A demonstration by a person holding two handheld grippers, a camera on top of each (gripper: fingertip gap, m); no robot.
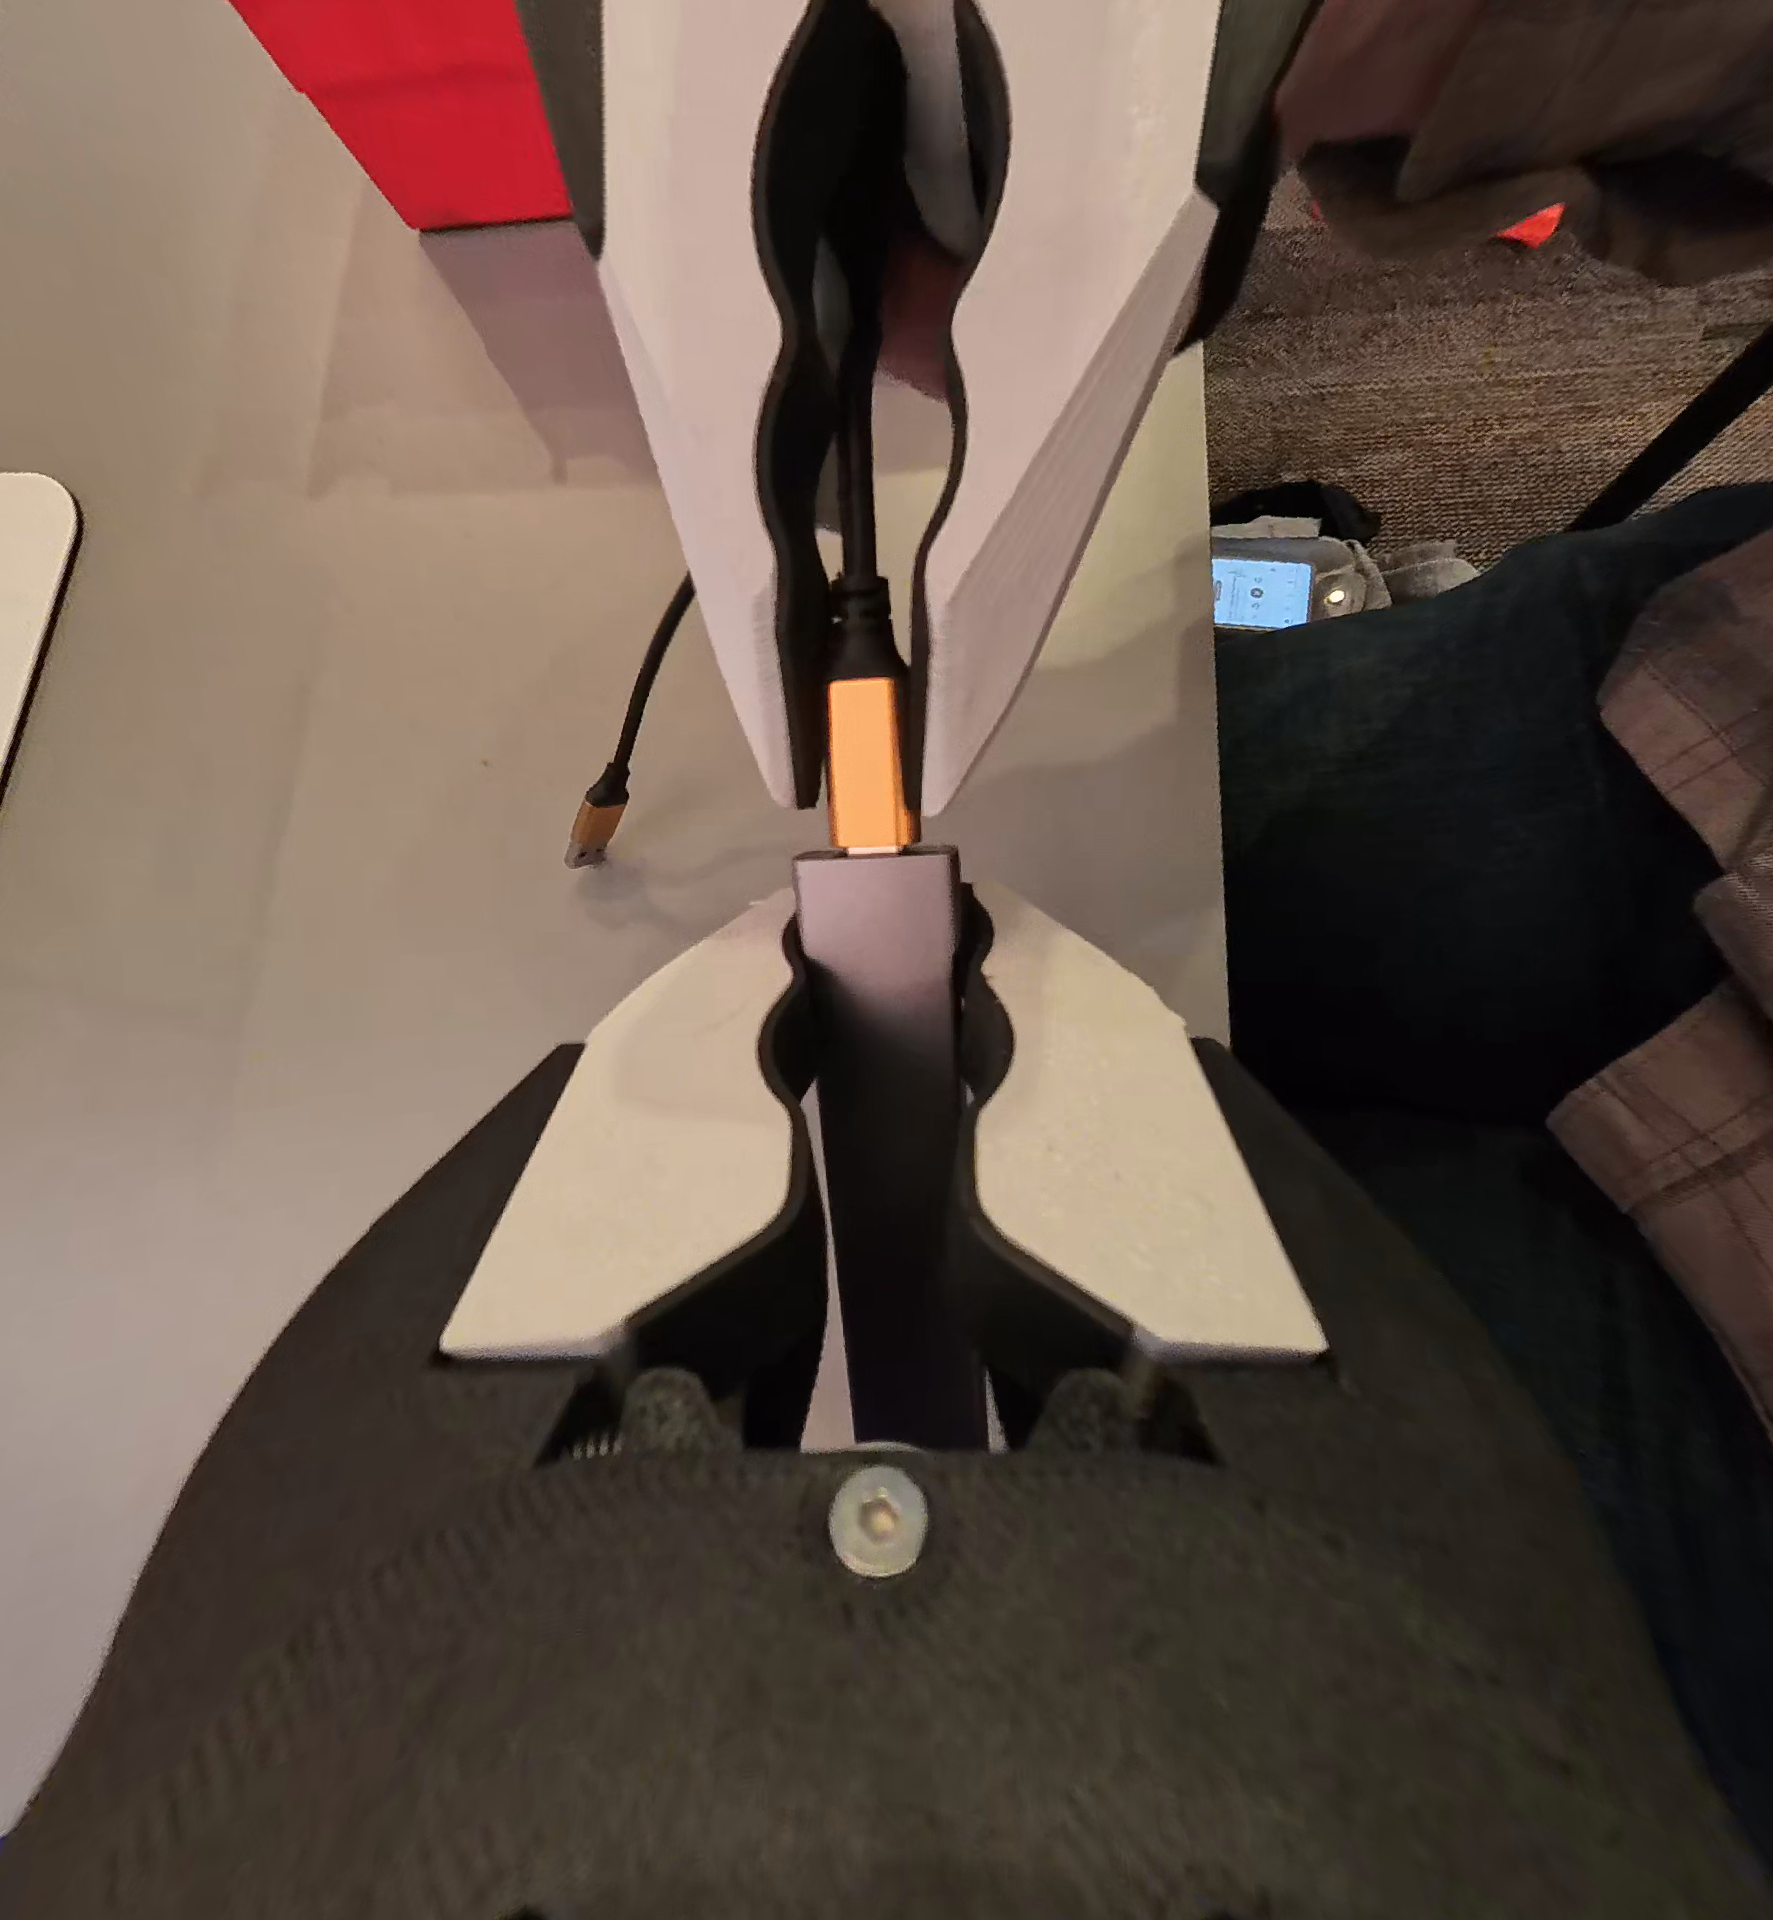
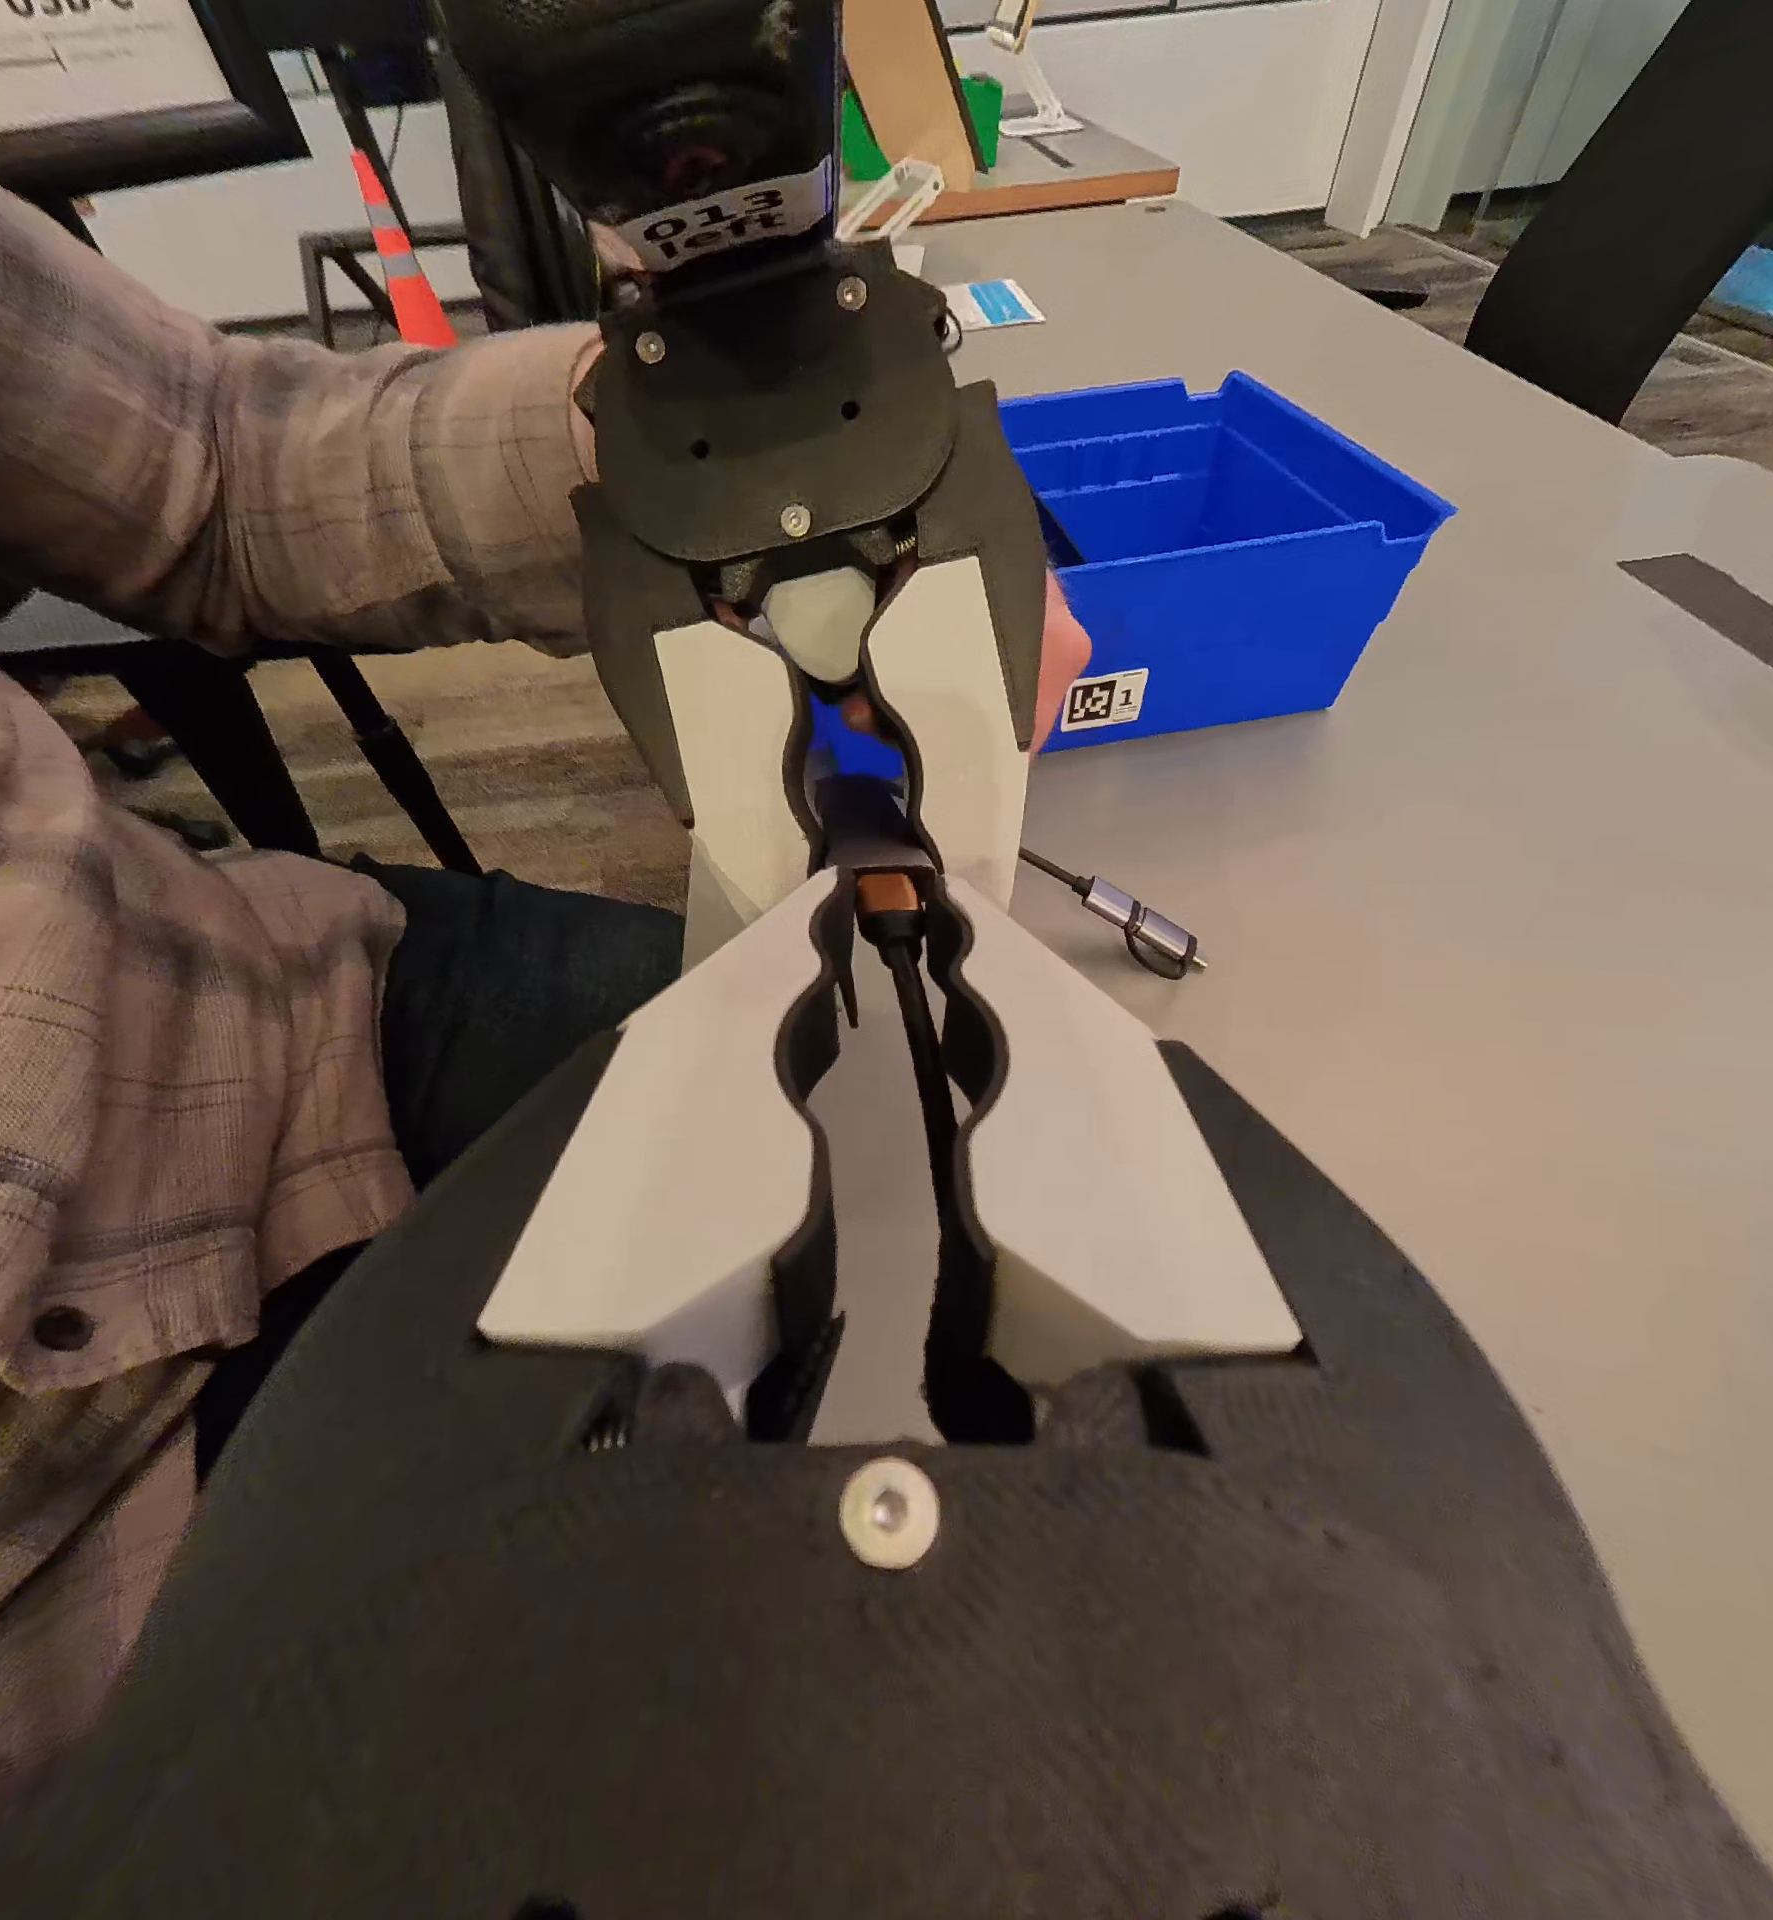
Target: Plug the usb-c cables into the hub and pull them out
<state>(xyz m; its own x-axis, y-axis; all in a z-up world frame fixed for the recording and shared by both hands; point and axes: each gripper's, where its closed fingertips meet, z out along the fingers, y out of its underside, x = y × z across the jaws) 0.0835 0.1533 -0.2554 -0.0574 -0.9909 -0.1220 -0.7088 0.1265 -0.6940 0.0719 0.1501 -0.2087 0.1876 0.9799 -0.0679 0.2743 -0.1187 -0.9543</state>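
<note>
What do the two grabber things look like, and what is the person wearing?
Each gripper, left and right, has two white wedge-shaped fingers with wavy black inner pads, fixed on a rounded black textured base with a silver bolt. The left one also wears a white label band. The person wears a brownish plaid sleeve.

Warm, dim indoor light falls from above and slightly behind me. My white fingers (image 1: pixel 653 1132) catch it evenly without glare, while the gap between them sits in deep shadow. The table (image 1: pixel 238 727) left of my fingers shows soft, blurred shadows. Both views bulge with wide-angle distortion; straight edges bow near the corners. My black mount (image 2: pixel 861 1714) below the fingers is soft and smeared, and the room beyond my fingertips is grainy and out of focus.
</note>
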